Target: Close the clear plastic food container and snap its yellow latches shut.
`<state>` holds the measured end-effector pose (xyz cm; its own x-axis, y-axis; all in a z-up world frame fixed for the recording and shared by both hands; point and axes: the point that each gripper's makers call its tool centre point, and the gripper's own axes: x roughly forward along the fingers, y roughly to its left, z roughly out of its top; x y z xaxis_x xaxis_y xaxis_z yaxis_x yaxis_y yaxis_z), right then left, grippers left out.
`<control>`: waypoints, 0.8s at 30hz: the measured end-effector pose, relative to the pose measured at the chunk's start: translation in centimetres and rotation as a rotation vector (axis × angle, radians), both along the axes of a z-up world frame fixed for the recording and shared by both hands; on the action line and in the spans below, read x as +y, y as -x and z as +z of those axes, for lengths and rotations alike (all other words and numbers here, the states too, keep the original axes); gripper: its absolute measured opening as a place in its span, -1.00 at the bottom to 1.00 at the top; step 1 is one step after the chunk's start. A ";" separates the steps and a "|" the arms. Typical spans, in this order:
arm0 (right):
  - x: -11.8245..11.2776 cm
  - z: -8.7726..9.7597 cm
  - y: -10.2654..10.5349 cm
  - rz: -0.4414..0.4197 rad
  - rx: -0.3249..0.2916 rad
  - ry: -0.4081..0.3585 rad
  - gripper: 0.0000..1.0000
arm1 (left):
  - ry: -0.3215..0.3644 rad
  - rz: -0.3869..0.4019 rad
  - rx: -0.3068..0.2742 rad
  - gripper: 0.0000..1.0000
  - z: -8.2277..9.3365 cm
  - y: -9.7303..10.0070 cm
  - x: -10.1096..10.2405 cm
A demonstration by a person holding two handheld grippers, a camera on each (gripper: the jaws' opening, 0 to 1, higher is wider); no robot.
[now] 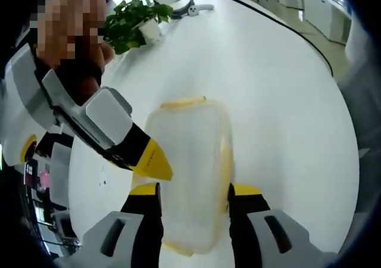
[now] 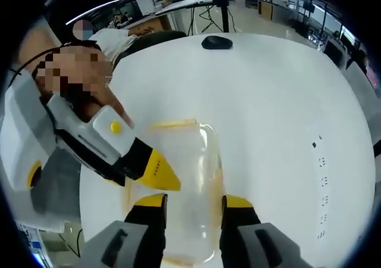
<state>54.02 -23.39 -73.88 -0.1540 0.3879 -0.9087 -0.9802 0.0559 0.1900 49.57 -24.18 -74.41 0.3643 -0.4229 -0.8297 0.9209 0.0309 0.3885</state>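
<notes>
The clear plastic container [image 1: 190, 161] lies on the white table [image 1: 280, 101] with its lid on; yellow latches show at its far end [image 1: 181, 103] and along its right side [image 1: 226, 161]. My left gripper [image 1: 194, 190] is open, its jaws standing either side of the container's near end. My right gripper comes in from the left, and its yellow fingertip [image 1: 153, 161] rests at the container's left edge. In the right gripper view, the container [image 2: 187, 173] sits under my open right gripper [image 2: 194, 201], whose left jaw overlaps the lid. The left gripper's yellow fingertip [image 2: 161, 173] touches the container's left side.
A potted green plant [image 1: 134, 21] and a grey tool [image 1: 193, 7] stand at the table's far end. A black mouse [image 2: 217, 41] lies near the far edge in the right gripper view. A person stands at the upper left, and office desks lie beyond.
</notes>
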 end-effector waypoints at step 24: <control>-0.2 0.6 0.0 -0.070 -0.054 -0.013 -0.30 | -0.019 -0.041 0.007 -0.14 0.3 0.2 0.1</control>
